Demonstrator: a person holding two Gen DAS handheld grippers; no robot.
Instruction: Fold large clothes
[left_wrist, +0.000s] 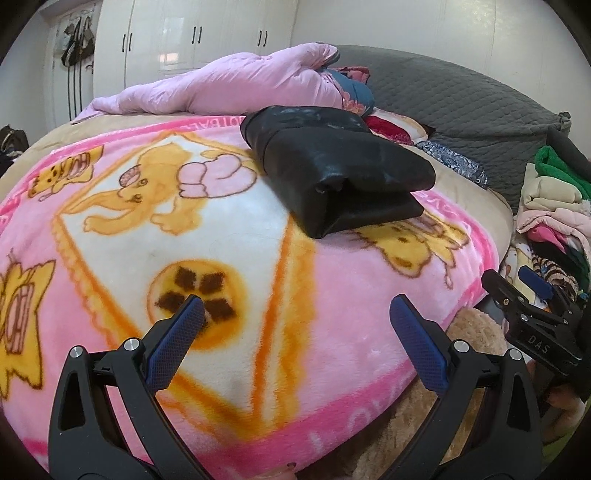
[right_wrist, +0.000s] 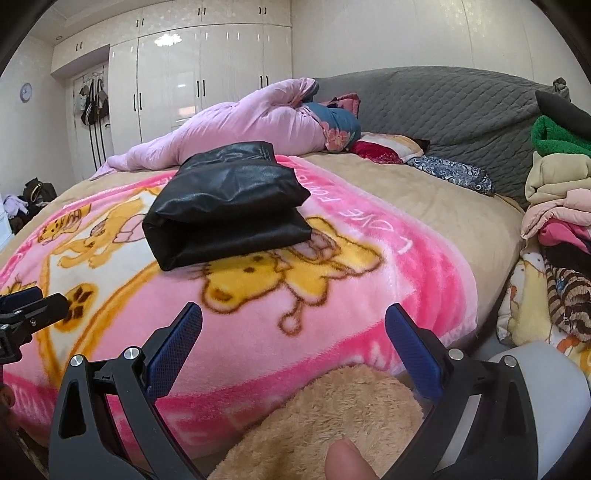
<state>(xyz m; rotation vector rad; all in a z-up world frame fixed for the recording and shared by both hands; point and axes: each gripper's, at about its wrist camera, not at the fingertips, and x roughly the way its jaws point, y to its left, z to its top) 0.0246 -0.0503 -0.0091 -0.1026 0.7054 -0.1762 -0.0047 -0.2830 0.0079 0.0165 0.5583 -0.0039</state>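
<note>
Folded black garment lies at upper centre of the frame on the pink cartoon blanket covering the bed. Left claw and right claw both hover spread apart and empty, low in frame.

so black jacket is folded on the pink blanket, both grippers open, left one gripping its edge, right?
Not quite. The left gripper holds nothing: the left wrist view shows it open over the pink blanket, well short of the folded black jacket. The right gripper is open too.
</note>
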